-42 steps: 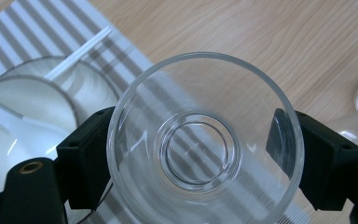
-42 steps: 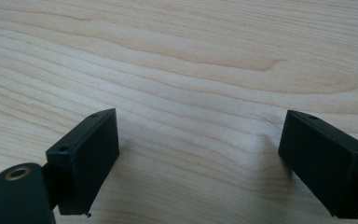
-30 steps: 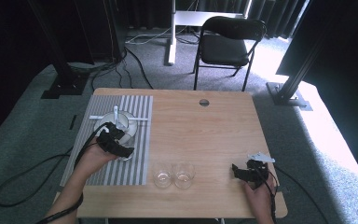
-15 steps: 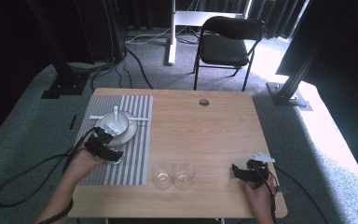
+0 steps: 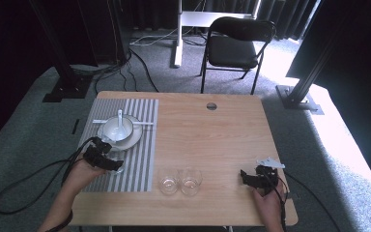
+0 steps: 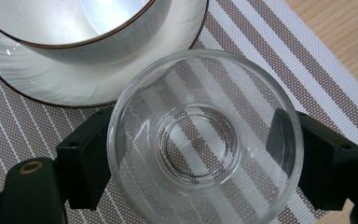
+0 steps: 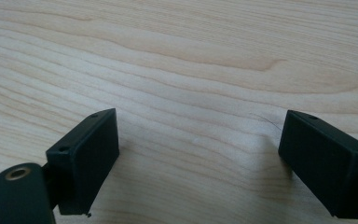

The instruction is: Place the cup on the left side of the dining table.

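Observation:
My left gripper point(image 6: 196, 156) is shut on a clear drinking glass point(image 6: 200, 140), one black jaw pressed to each side of it. I look down into the glass, which hangs over the striped placemat point(image 6: 279, 56) right beside a white plate point(image 6: 51, 79) with a white bowl point(image 6: 51, 23) on it. In the high view the left gripper point(image 5: 107, 159) is at the near side of the plate point(image 5: 134, 138). My right gripper point(image 7: 200, 154) stands open over bare wood, with nothing between its jaws; in the high view the right gripper point(image 5: 252, 178) is near the table's front right corner.
Two more clear glasses point(image 5: 168, 183) point(image 5: 191, 181) stand side by side near the front edge, just right of the placemat point(image 5: 142, 159). A white spoon point(image 5: 120, 119) rests in the bowl point(image 5: 117, 129). A black chair point(image 5: 235, 46) stands beyond the table's far edge.
The left gripper has drawn back from the bowl toward the person, along the placemat. The right gripper has not moved.

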A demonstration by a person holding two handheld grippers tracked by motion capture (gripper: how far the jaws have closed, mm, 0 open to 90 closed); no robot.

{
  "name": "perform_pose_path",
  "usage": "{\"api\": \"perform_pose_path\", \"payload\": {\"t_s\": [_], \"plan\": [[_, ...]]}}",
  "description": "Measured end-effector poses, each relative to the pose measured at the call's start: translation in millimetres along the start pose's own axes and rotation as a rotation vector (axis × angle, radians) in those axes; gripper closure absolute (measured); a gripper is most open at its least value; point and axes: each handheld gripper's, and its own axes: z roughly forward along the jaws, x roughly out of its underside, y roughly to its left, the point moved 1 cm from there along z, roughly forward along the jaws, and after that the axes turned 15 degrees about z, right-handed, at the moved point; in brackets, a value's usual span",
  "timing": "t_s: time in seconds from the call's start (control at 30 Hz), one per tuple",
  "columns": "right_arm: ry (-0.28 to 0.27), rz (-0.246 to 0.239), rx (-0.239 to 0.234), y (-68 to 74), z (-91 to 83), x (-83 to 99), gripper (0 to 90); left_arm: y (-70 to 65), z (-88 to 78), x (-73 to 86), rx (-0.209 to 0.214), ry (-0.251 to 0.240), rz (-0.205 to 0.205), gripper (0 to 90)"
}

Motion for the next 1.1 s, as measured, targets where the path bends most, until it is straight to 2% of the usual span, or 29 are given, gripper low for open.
{"api": "perform_pose_path", "payload": {"t_s": [0.23,0.37,0.4,0.57,0.67,0.7,0.73,0.8,0.83,0.87,0.93,1.0,1.1], "plan": [[0.000,0.000,0.000,0.0,0.0,0.0,11.6,-1.8,1.6,4.6,-0.019,-0.047,-0.014,17.9],[0.000,0.000,0.000,0.0,0.0,0.0,11.6,-3.8,2.5,10.7,-0.037,-0.105,-0.030,17.7],[0.000,0.000,0.000,0.0,0.0,0.0,11.6,-3.8,2.5,10.7,-0.037,-0.105,-0.030,17.6],[0.000,0.000,0.000,0.0,0.0,0.0,11.6,-7.0,-0.4,18.5,-0.064,-0.184,-0.072,15.0],[0.000,0.000,0.000,0.0,0.0,0.0,11.6,-8.5,0.7,22.7,-0.072,-0.181,-0.076,8.0],[0.000,0.000,0.000,0.0,0.0,0.0,11.6,-8.3,1.9,24.6,-0.048,-0.185,-0.087,5.9],[0.000,0.000,0.000,0.0,0.0,0.0,11.6,-8.4,3.1,25.8,-0.044,-0.182,-0.099,1.4],[0.000,0.000,0.000,0.0,0.0,0.0,11.6,-9.3,4.3,30.0,-0.028,-0.203,-0.108,1.3],[0.000,0.000,0.000,0.0,0.0,0.0,11.6,-9.8,4.7,31.1,-0.035,-0.212,-0.113,1.3],[0.000,0.000,0.000,0.0,0.0,0.0,11.6,-11.2,5.3,33.8,-0.073,-0.233,-0.109,1.3],[0.000,0.000,0.000,0.0,0.0,0.0,11.6,-13.4,6.2,36.6,-0.108,-0.239,-0.120,1.3],[0.000,0.000,0.000,0.0,0.0,0.0,11.6,-15.1,8.8,40.1,-0.130,-0.217,-0.130,1.3],[0.001,0.000,0.000,0.0,-0.1,0.0,11.6,-17.9,11.0,45.8,-0.122,-0.219,-0.136,1.3]]}}
